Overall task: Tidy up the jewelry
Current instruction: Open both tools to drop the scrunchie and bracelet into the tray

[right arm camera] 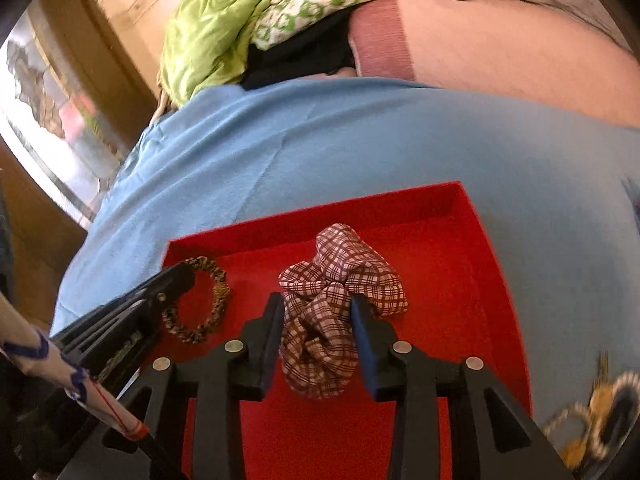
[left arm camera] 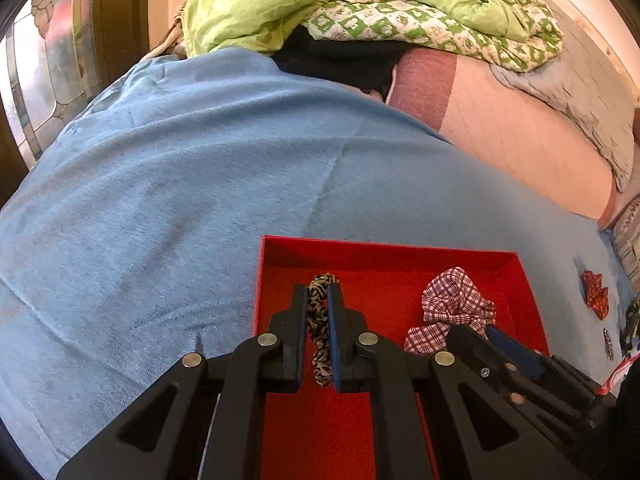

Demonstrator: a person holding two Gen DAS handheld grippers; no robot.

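A red tray [left arm camera: 384, 250] lies on a blue cloth [left arm camera: 180, 184]. My left gripper [left arm camera: 318, 292] is shut on a leopard-print scrunchie [left arm camera: 320, 320] and holds it over the tray's left part. In the right wrist view the same scrunchie [right arm camera: 218, 292] shows as a ring beside the left gripper's fingers [right arm camera: 172, 280]. My right gripper [right arm camera: 316, 304] is part open around a red-and-white plaid scrunchie [right arm camera: 340, 276] that rests in the red tray [right arm camera: 460, 280]. The plaid scrunchie [left arm camera: 452, 300] also shows in the left wrist view, with the right gripper [left arm camera: 476, 332] at it.
A red patterned scrunchie [left arm camera: 594, 292] and other small items lie on the cloth right of the tray. A yellow and dark item [right arm camera: 600, 412] lies by the tray's right side. A green quilt [left arm camera: 340, 4] and pink bedding [left arm camera: 500, 128] lie beyond.
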